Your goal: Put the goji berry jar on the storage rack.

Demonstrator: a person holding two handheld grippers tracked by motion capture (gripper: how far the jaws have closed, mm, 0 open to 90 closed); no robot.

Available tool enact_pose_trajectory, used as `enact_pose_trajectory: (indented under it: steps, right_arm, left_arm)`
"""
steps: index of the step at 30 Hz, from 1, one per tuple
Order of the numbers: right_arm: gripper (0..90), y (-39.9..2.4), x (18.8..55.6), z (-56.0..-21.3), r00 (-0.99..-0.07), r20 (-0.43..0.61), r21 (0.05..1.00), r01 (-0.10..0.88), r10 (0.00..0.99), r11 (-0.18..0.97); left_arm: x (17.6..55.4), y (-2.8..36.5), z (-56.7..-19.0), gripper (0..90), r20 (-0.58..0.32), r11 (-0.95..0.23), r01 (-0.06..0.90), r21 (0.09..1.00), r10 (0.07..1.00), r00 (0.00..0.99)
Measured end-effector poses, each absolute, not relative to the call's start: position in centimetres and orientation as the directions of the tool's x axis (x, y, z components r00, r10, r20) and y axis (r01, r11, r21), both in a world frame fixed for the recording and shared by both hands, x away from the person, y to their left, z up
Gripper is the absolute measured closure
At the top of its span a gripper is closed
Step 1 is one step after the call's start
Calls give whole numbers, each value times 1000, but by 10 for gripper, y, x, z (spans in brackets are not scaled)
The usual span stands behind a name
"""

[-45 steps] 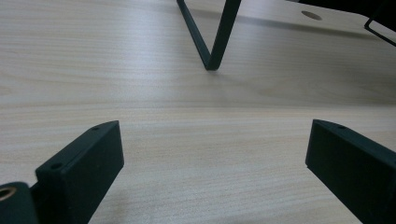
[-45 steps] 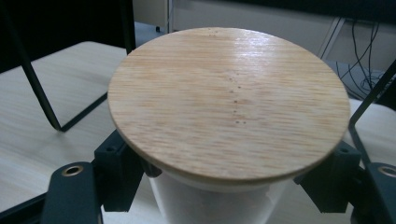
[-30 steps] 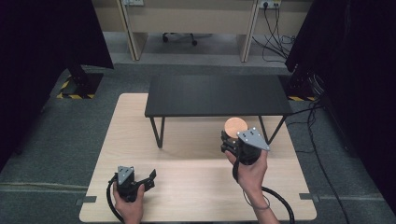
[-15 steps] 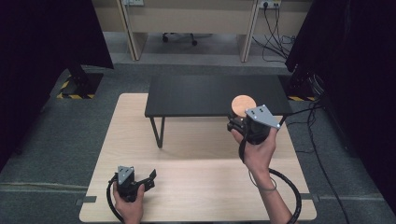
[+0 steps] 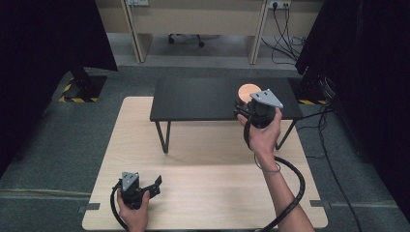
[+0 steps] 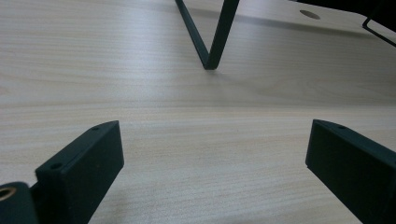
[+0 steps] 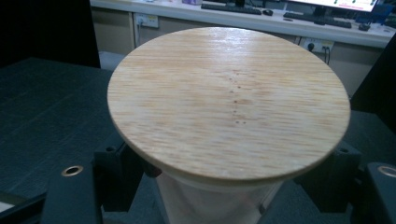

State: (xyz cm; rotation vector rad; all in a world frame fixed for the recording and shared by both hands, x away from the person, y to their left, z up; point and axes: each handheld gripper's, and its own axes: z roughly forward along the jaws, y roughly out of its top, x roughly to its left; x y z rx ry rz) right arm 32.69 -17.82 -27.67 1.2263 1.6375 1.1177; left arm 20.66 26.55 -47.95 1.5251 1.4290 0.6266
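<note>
Two grippers are in play. At the left, the left gripper (image 5: pixel 155 184) rests low on the table (image 5: pixel 212 188), its jaws spread wide with nothing between them and bare wood ahead. To the right, the right gripper (image 5: pixel 241 107) pinches a jar (image 7: pixel 210 200) just below its wooden lid (image 5: pixel 248 90), holding it above the right end of the black shelf (image 5: pixel 203 99). The grip is low on the body and the broad lid overhangs the jaws, so a tilt could let the jar pivot or slip. Lowered too near the shelf's edge, it could tip off onto the table below.
</note>
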Motion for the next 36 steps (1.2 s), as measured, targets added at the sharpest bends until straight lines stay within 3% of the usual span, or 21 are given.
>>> enact_pose_trajectory:
  steps: [16, 36]
  right_arm:
    - [260, -185, 358, -287, -223, -1, 944, 321, 975, 74]
    - [257, -186, 360, -294, -228, -6, 953, 294, 974, 74]
  left_arm:
    - [207, 266, -479, 34, -218, 97, 485, 869, 956, 198]
    - [207, 266, -479, 34, -217, 95, 487, 868, 955, 200]
